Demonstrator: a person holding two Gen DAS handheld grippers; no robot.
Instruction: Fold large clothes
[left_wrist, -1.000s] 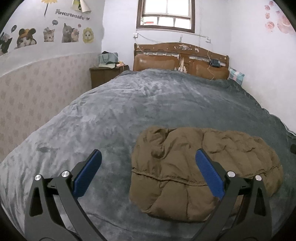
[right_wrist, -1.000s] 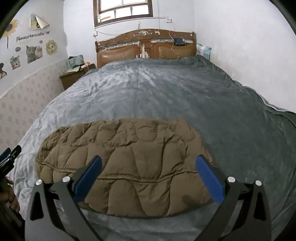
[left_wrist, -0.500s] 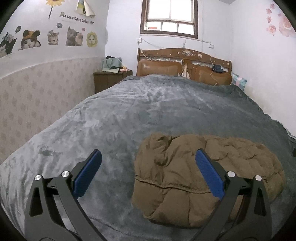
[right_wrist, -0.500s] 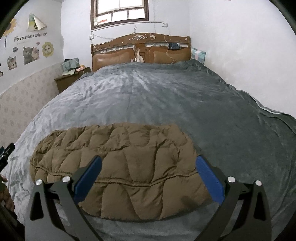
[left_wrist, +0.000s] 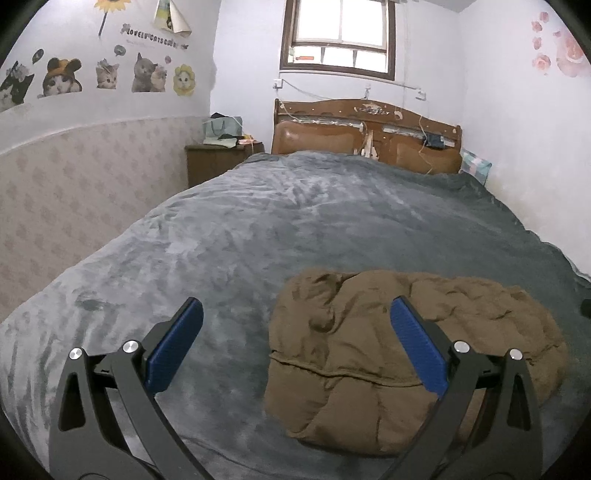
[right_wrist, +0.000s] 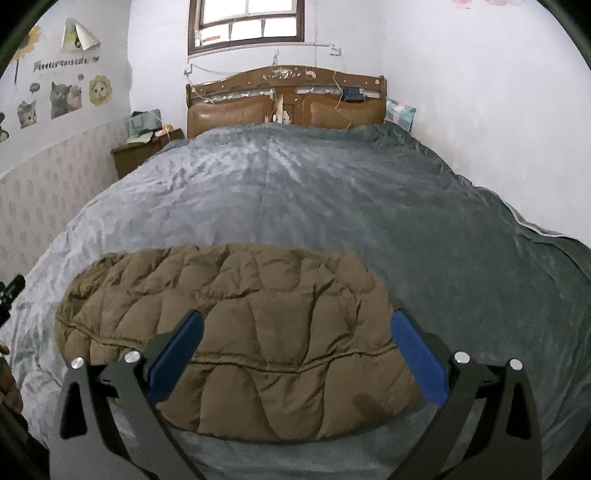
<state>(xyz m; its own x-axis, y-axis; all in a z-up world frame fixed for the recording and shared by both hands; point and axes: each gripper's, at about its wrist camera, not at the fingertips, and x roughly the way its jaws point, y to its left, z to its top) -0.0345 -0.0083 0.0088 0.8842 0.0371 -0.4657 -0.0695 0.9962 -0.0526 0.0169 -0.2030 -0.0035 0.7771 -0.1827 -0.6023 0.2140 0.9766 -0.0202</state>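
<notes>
Presently noted: brown quilted down jacket (right_wrist: 236, 332) folded into a compact bundle, lying on grey plush blanket (right_wrist: 314, 192) near foot of bed. Left gripper (left_wrist: 295, 339) held above blanket, jaws spread wide, gripping nothing; jacket's left edge framed between blue pads (left_wrist: 417, 350). Right gripper (right_wrist: 295, 350) likewise hovering over jacket's near edge, jaws fully apart, empty. Wooden headboard (right_wrist: 288, 99) at far end, nightstand (left_wrist: 218, 162) beside it, cat stickers (left_wrist: 147, 74) on left wall.
</notes>
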